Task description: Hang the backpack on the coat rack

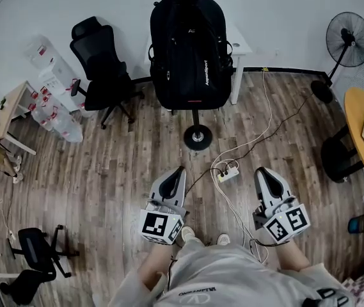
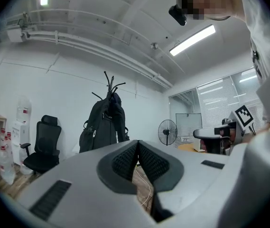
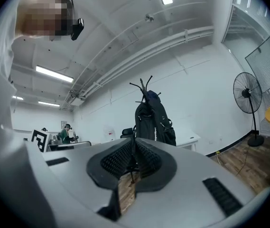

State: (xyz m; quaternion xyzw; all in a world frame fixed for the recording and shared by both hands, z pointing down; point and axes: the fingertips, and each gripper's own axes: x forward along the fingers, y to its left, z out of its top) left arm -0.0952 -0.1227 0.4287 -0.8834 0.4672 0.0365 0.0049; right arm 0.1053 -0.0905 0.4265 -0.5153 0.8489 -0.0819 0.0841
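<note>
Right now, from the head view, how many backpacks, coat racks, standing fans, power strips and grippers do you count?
backpack: 1
coat rack: 1
standing fan: 1
power strip: 1
grippers: 2, the left gripper and the right gripper
Total: 6

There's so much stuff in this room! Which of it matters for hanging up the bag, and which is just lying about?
For the job: black fabric backpack, already on the black metal coat rack; left gripper and right gripper, both shut and empty.

Lying about: black office chair, black standing fan, white power strip, round yellow table.
</note>
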